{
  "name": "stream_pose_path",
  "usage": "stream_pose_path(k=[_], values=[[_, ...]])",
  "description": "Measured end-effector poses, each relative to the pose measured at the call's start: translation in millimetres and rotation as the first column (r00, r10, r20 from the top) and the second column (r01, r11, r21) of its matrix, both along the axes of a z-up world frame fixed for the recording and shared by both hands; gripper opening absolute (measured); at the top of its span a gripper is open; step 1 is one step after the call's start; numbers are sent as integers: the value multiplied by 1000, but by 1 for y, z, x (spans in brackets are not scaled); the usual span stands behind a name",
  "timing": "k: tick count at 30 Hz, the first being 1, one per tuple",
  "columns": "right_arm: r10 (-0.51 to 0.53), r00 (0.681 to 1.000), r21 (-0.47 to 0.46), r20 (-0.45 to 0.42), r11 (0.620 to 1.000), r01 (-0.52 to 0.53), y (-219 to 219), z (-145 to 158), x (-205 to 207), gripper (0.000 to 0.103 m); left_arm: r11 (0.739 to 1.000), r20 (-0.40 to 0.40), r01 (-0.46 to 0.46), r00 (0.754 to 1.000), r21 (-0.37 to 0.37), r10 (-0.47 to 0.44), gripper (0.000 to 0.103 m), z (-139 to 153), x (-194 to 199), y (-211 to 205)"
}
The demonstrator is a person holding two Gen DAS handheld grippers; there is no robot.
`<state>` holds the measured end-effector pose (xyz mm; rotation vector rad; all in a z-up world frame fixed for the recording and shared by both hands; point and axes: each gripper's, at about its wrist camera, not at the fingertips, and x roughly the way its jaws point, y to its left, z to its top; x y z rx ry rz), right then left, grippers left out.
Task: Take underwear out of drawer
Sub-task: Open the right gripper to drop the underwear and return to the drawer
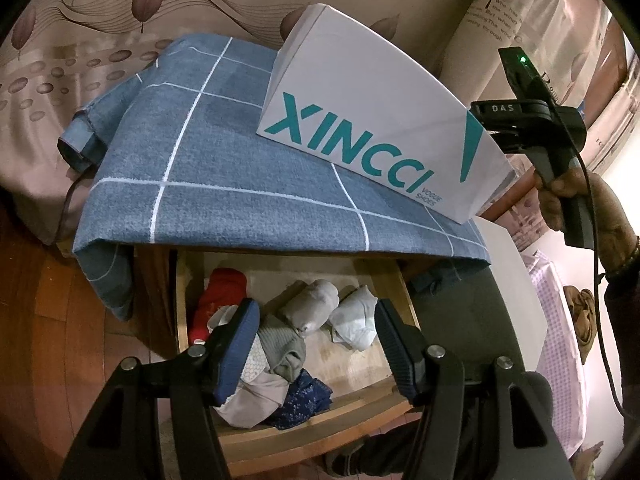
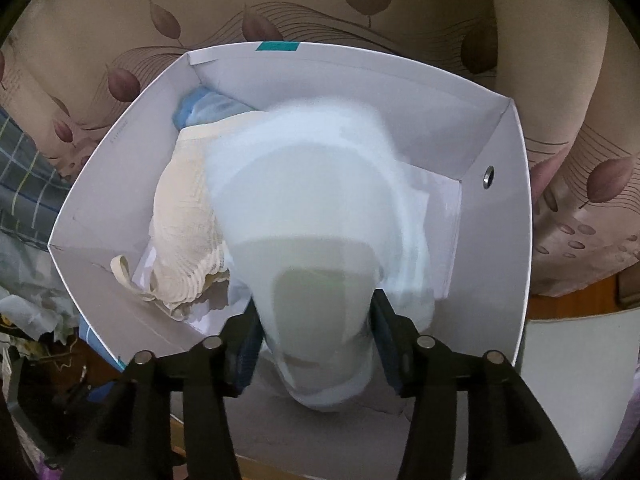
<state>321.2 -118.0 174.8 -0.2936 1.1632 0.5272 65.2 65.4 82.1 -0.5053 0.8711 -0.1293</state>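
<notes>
The wooden drawer stands pulled out and holds several rolled pieces of underwear: red, grey, white and dark blue patterned. My left gripper hovers open above them with nothing between its fingers. A white XINCCI box rests on the cabinet top. My right gripper points down into this box. A pale blue piece of underwear hangs between its spread fingers, blurred while the box looks sharp. Cream lace underwear and a blue piece lie inside.
A blue checked cloth covers the cabinet top under the box. Leaf-patterned bedding lies behind it. A person's hand holds the right gripper's handle beside the box. Wooden floor shows at the left.
</notes>
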Motion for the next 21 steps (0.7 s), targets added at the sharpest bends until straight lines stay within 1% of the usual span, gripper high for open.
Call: stream_pose_path(k=[4,8,9,10,11,12,14,16,18,19,20,21], values=[[-2,1000,9,14,1000,2,1,1,-1,51,1000,-3,2,1000,-1,-2,62,-1,0,0],[-8,999,52,46,999,6,-3,8,-5,53,1000,-10,5,1000,-2,-5,62,-2,1,-1],[-9,998,73,63,997,4,-4,12,-8,55,1000,-12,4,1000,-1,-4,62,-2,1,-1],[-19,996,87,91,996,11,-7,18,-11,61,1000,-14,4,1000,-1,-4,62,-3,1,-1],[-43,989,119,142,993,26,-14,27,-17,64,1000,-17,4,1000,-1,-4,62,-3,2,0],[-52,985,158,166,987,26,-19,34,-21,67,1000,-20,4,1000,-1,-4,62,-4,2,0],[-76,974,315,213,949,5,-39,53,-42,67,1000,-23,3,1000,-1,-3,62,-5,1,0],[-67,965,421,254,906,-48,-56,63,-69,70,1000,-23,4,1000,-3,-4,62,-5,0,0],[-27,959,479,283,870,-117,-70,65,-100,71,1000,-25,7,1000,1,-7,62,-5,1,0],[8,954,492,298,856,-161,-77,62,-122,71,1000,-29,9,1000,3,-9,62,-6,1,-1],[45,951,486,306,852,-197,-82,54,-141,73,1000,-32,12,999,4,-12,62,-6,1,-1],[74,947,468,312,856,-221,-86,46,-156,76,1000,-38,18,999,5,-17,62,-7,2,-2]])
